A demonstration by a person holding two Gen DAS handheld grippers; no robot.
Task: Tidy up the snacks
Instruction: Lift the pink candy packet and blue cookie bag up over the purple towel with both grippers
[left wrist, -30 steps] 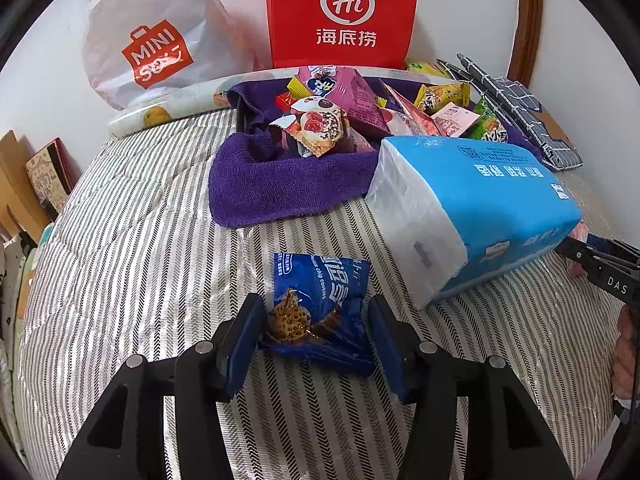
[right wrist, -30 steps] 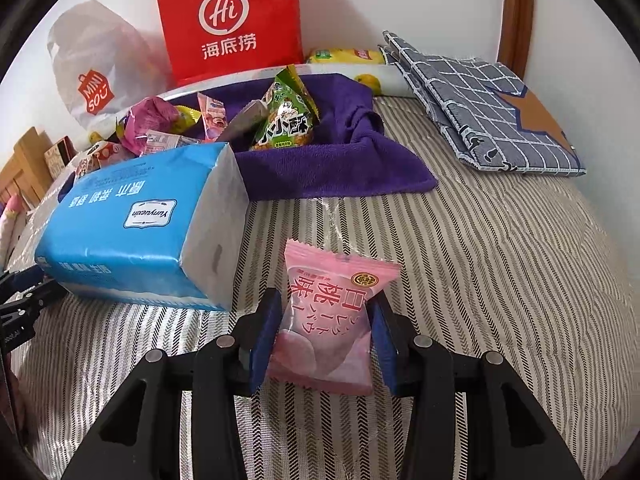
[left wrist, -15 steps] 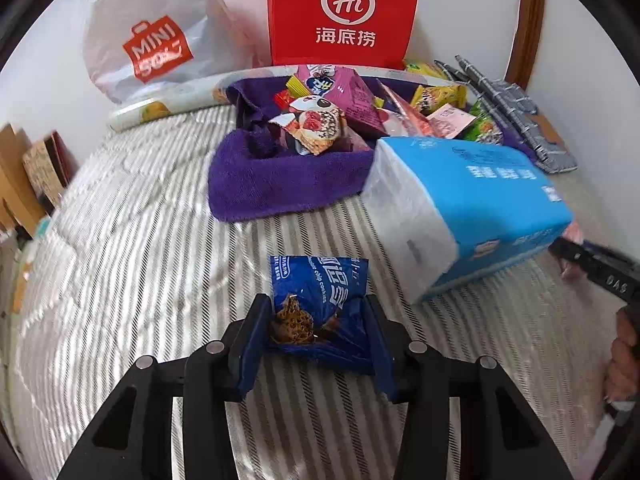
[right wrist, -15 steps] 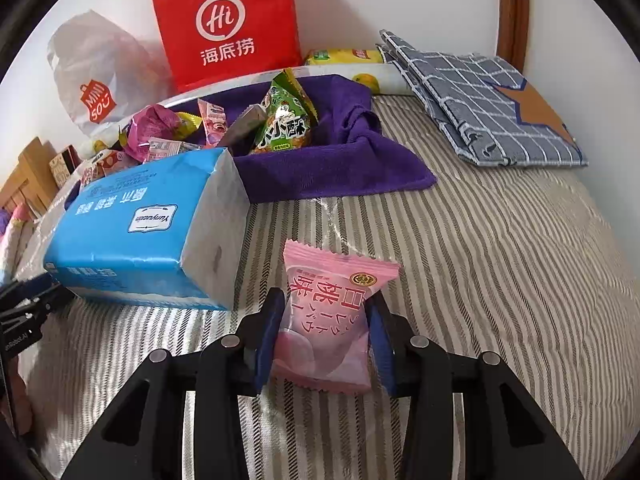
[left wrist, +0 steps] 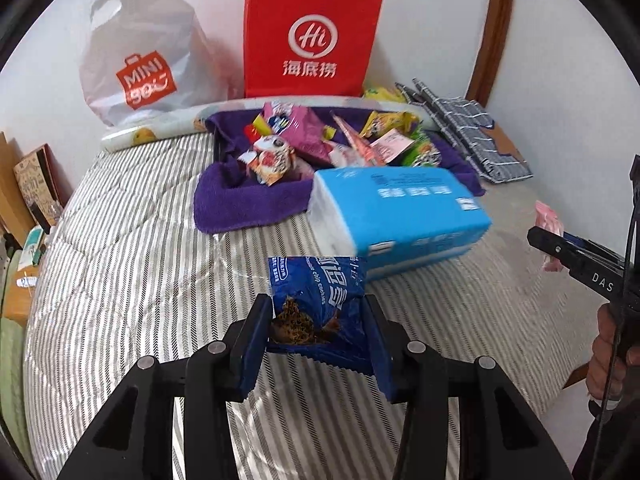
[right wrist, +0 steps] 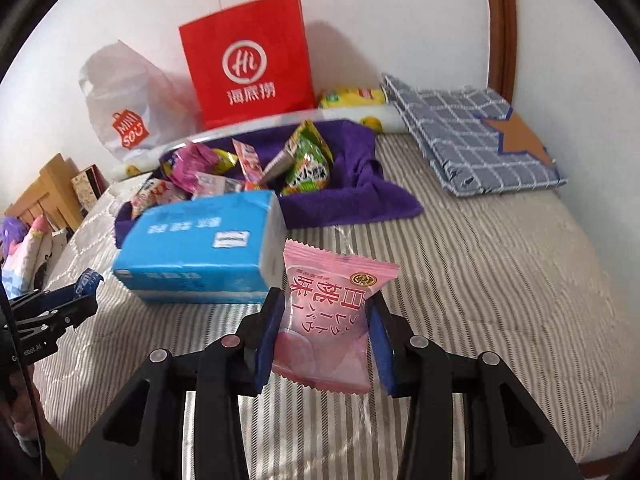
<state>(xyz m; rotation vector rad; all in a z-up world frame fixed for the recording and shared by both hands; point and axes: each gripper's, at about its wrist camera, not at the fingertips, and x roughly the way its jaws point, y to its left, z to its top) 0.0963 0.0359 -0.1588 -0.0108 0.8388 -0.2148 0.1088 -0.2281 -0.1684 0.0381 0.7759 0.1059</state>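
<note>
Both packets, lying on the striped bedcover (left wrist: 120, 240) a second ago, are now hanging lifted above it. Left wrist view: the left gripper (left wrist: 316, 340), jaws having just been closing, is pinching the blue cookie packet (left wrist: 316, 300), near the tissue pack (left wrist: 400, 216). Right wrist view: the right gripper (right wrist: 324, 344) is pinching the pink peach packet (right wrist: 328, 316), just right of the tissue pack; far behind, a purple towel (right wrist: 360, 192) is holding other snacks (right wrist: 308, 164).

Setting: a home bedroom. Indicators: a bed (right wrist: 500, 264) with a striped quilted cover; a folded checked blanket (right wrist: 472, 136) at its far right corner; a wooden headboard curve (right wrist: 500, 28) against the white wall; two shopping bags, one red paper (left wrist: 312, 36), one white plastic (left wrist: 136, 52), standing along the far edge; wooden furniture (right wrist: 48, 188) beside the left edge.
</note>
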